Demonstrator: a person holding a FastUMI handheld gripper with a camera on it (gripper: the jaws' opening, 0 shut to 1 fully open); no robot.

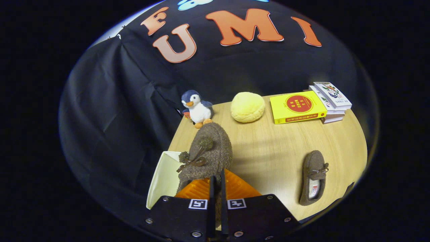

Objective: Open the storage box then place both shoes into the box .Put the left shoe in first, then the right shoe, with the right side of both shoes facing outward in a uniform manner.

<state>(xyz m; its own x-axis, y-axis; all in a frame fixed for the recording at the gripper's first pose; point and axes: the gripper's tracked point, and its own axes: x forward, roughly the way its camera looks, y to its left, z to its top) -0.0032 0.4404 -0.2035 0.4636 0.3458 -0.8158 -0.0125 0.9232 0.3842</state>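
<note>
My gripper (217,183) is shut on the heel rim of a brown fuzzy shoe (208,153) with a bow and pompoms. The shoe hangs toe-forward just ahead of the fingers, lifted above the table. Under it and to the left sits the open storage box (164,174), its cream inner wall showing, with an orange ribbed panel (235,188) beneath the fingers. The second brown shoe (313,177) lies flat on the wooden table to the right of the fingers, its opening facing up.
Beyond the held shoe stand a plush penguin (197,108) and a round yellow cushion (248,107). A yellow book (297,107) and a stack of books (331,101) lie at the far right. The table (268,148) ends at the black cloth on the left.
</note>
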